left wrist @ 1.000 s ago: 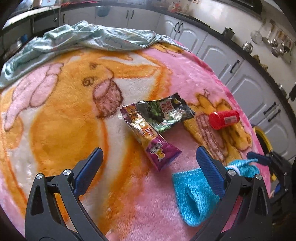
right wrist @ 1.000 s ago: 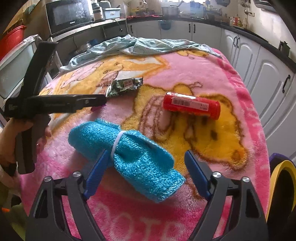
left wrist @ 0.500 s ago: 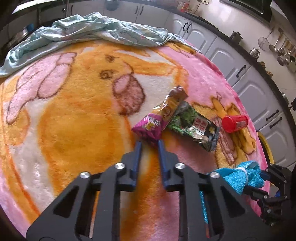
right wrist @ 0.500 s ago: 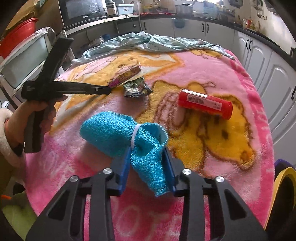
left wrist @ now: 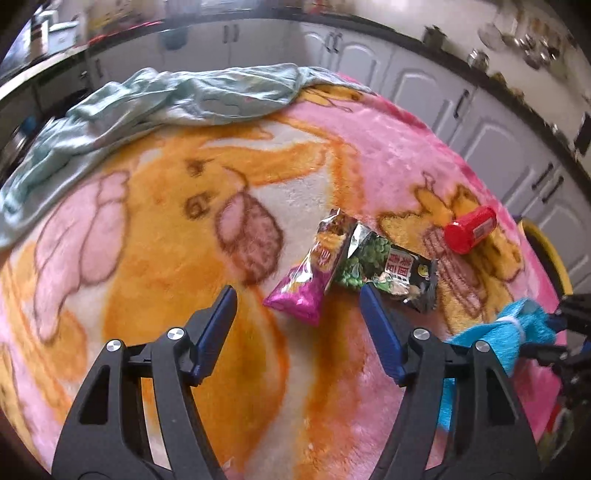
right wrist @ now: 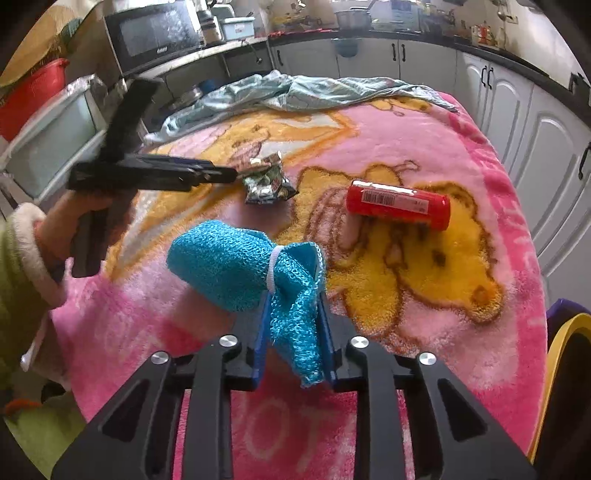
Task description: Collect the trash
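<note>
- The right hand-held gripper (right wrist: 291,332) is closing on a blue knitted mesh cloth (right wrist: 236,264), bunched and tied at its waist with a white band; its blue pads are pressing the cloth's lower flap from both sides.
- The left hand-held gripper (left wrist: 299,299) is opening, and nothing is lying between its pads; its tips are hovering just short of the wrappers.
- Two crinkled foil snack wrappers are lying touching each other on the blanket: a purple wrapper (left wrist: 308,278) and a dark green wrapper (left wrist: 388,271).
- A smooth red cylindrical container (right wrist: 397,203) with a barcode label is lying on its side, near the wrappers but apart from them.
- The worktop is carrying a plush pink and orange cartoon blanket (left wrist: 147,258), with a crumpled pale green sheet (left wrist: 192,96) lying at its far edge.
- White kitchen cabinets (left wrist: 413,88) are ringing the room, and a microwave (right wrist: 155,31) is standing on a far counter.
- A hand (right wrist: 74,225) in a fleecy cuff is gripping the left tool.
</note>
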{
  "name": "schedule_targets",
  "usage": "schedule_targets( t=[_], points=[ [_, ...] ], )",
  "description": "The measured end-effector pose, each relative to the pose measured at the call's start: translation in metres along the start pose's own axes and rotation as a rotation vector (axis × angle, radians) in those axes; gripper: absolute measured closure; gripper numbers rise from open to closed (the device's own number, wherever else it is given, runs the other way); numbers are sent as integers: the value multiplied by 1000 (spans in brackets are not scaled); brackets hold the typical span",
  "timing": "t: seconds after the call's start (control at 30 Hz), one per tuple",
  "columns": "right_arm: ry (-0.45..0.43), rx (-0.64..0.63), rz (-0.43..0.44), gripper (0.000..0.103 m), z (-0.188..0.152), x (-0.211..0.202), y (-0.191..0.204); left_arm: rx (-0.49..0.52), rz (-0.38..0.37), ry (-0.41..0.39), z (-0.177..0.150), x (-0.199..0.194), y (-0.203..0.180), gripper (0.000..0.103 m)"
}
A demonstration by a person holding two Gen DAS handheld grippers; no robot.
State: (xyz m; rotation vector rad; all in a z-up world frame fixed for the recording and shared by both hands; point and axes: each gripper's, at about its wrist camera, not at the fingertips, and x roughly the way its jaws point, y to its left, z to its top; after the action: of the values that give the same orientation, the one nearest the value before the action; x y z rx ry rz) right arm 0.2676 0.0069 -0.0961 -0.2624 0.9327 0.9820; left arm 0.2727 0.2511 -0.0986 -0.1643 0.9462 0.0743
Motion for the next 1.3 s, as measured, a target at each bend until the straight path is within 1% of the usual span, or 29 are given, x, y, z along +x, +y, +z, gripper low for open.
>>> schedule_targets(
  t=[0.07, 0.1, 0.13, 0.17, 0.2, 0.23, 0.33, 0.4, 0.47, 0.67, 0.8, 0.9, 1.03, 1.3],
  points=[
    [-12, 6, -6, 81, 1, -7, -1, 7, -25, 7, 3, 7, 2, 43],
    [-16, 6, -12, 81, 2, -9, -1, 11, -35, 12, 4, 10, 3, 47],
    [-23, 9, -17, 81, 2, -13, -2, 17, -38, 20, 5, 14, 3, 55],
    [-28, 13, -18, 81, 3, -15, -3, 22, -39, 27, 5, 16, 3, 60],
    [-32, 16, -20, 81, 3, -17, -3, 28, -38, 35, 4, 19, 4, 70],
    [-38, 16, -26, 81, 3, -20, -3, 34, -27, 36, 3, 20, 5, 71],
    [-61, 9, -50, 81, 4, -27, -1, 2, -54, 25, 0, 17, 12, 74],
    [-72, 11, -52, 81, 5, -29, 0, -17, -63, 17, -2, 13, 16, 75],
    [-89, 8, -57, 81, 6, -33, 3, -23, -54, 3, -5, 6, 17, 76],
    [-135, 9, -54, 81, 10, -47, 8, -52, -41, -74, -13, -30, 18, 77],
    [-161, 14, -55, 81, 12, -57, 10, -50, -47, -120, -14, -54, 8, 77],
    [-183, 19, -67, 81, 12, -66, 9, -30, -67, -151, -10, -69, -6, 77],
    [-213, 36, -88, 81, 9, -83, 4, 20, -100, -186, -2, -83, -37, 77],
    [-275, 87, -152, 81, -4, -122, -21, 106, -165, -211, 15, -89, -97, 77]
  ],
)
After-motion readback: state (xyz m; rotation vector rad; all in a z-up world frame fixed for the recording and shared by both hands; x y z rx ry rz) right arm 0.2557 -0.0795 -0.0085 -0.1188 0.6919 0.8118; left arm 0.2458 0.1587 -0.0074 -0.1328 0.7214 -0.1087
